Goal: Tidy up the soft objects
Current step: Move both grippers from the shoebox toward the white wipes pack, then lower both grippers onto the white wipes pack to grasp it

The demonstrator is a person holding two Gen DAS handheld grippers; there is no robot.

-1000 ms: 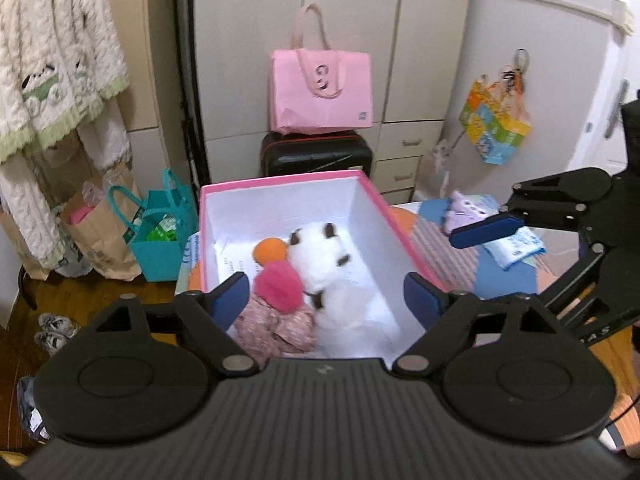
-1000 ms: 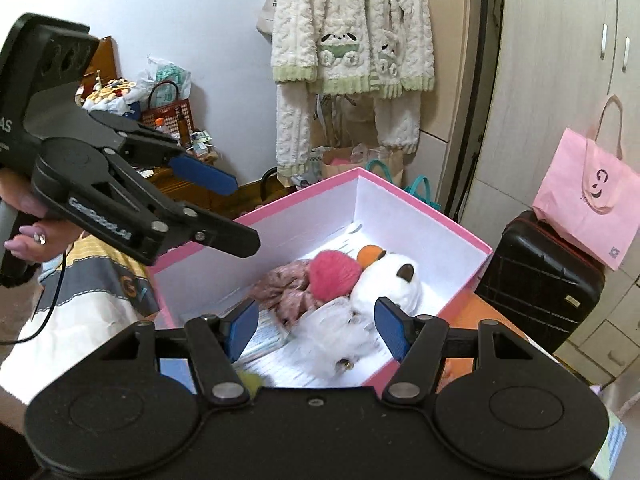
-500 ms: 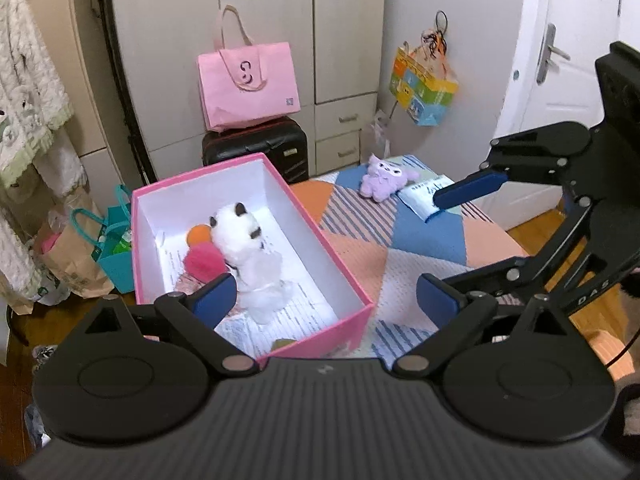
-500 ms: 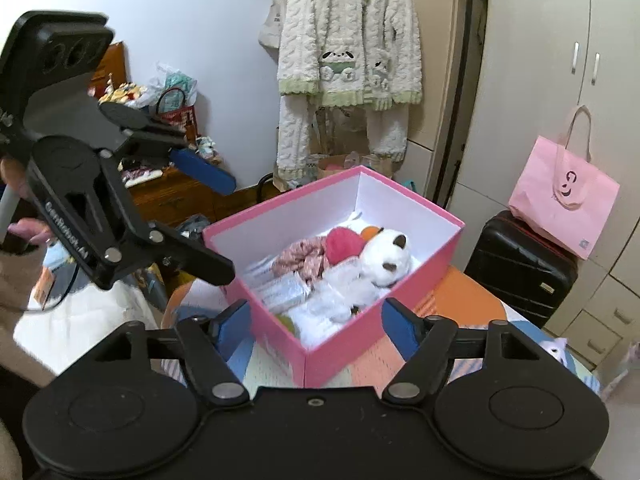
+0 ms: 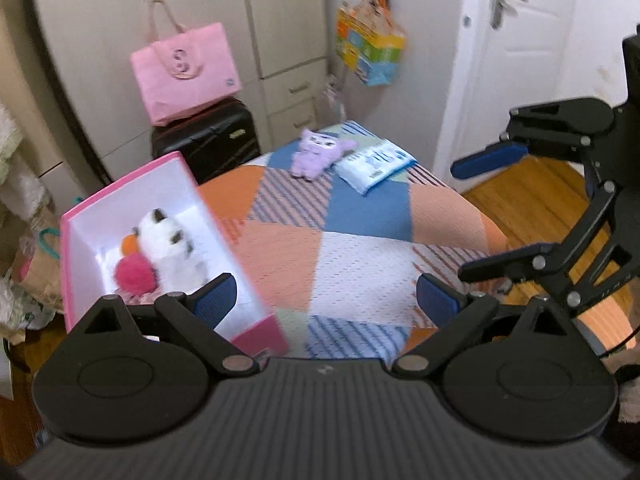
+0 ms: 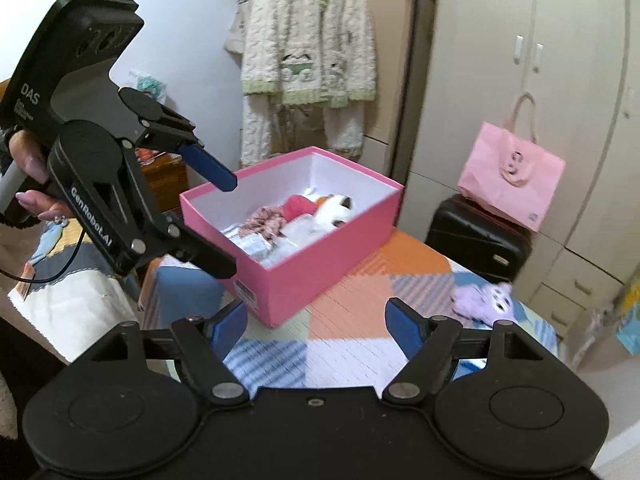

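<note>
A pink box [image 5: 248,280] [image 6: 320,248] sits on the patchwork-covered table [image 5: 360,248]. Inside lie a white plush [image 5: 172,248] [image 6: 334,206], a pink pompom [image 5: 134,274] and an orange ball [image 5: 129,243]. A purple plush [image 5: 316,152] [image 6: 486,300] lies at the table's far end beside a blue-and-white packet [image 5: 374,162]. My left gripper [image 5: 326,298] is open and empty, near the box's front right corner. My right gripper [image 6: 316,330] is open and empty above the table, right of the left one; it also shows in the left wrist view [image 5: 480,216].
A pink tote bag [image 5: 184,72] rests on a black suitcase [image 5: 208,140] by the wardrobe beyond the table. A colourful bag [image 5: 370,50] hangs near the white door [image 5: 520,40]. White knit garments [image 6: 308,52] hang behind the box. Wooden floor [image 5: 528,184] lies right of the table.
Both grippers have pulled back from above the box and swung right toward the table's far end. The purple plush and packet have come into fuller view. Both stay open.
</note>
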